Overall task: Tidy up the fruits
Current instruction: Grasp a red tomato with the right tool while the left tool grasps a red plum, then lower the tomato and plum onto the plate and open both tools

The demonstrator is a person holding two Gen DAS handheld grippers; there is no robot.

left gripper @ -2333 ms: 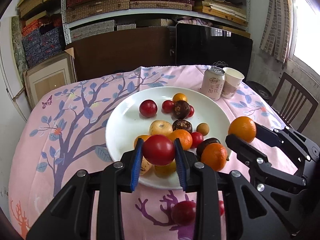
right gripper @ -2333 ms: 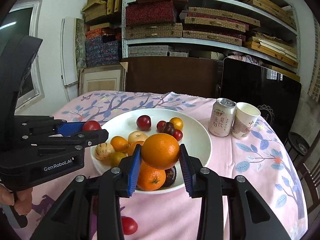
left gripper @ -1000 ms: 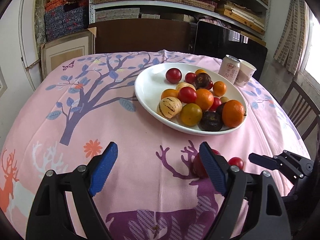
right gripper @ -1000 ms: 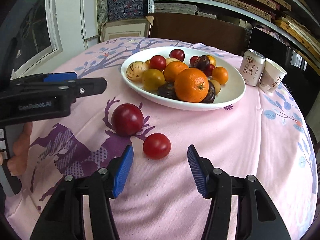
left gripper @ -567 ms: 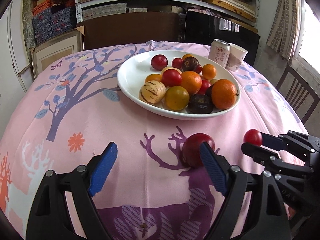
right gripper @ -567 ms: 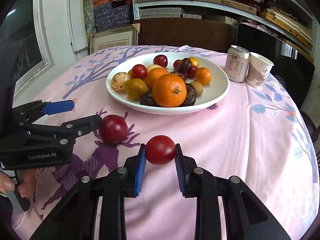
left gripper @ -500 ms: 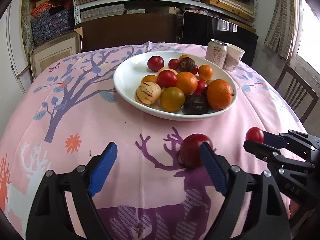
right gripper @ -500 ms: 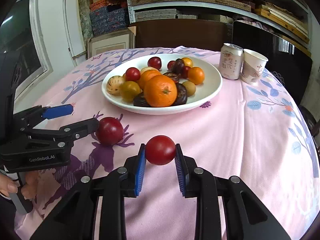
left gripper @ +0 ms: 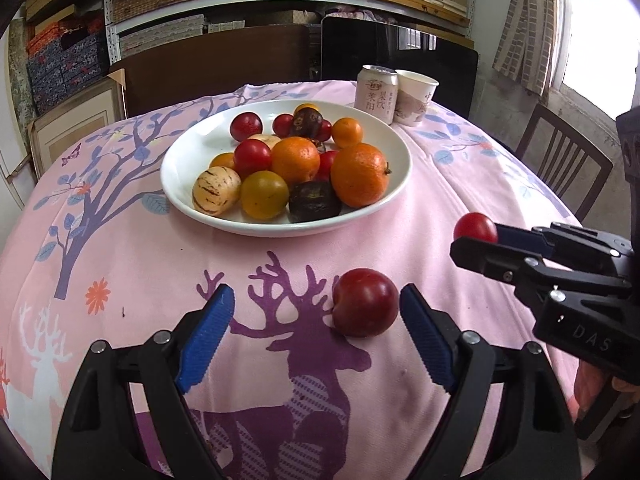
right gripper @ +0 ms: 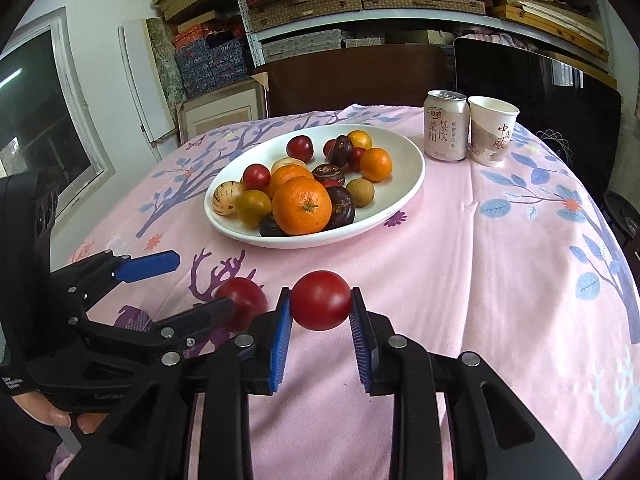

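Observation:
A white plate point(left gripper: 192, 148) point(right gripper: 404, 184) holds oranges, tomatoes, dark plums and a striped melon. On the pink tablecloth in front of it lies a dark red plum point(left gripper: 365, 302) point(right gripper: 242, 306). My left gripper point(left gripper: 316, 334) is open, and the plum sits between its blue pads, close to the right one. My right gripper point(right gripper: 320, 320) is shut on a small red tomato point(right gripper: 321, 300) point(left gripper: 475, 229), held just above the cloth to the right of the plum.
A drink can point(right gripper: 446, 126) and a paper cup point(right gripper: 492, 136) stand behind the plate at the right. A chair point(left gripper: 564, 164) stands off the table's right side. Shelves of boxes fill the back wall. A hand point(right gripper: 60, 418) holds the left gripper.
My right gripper shut on the small tomato and lifted it slightly. My left gripper slid toward the plum, which now sits between its open pads.

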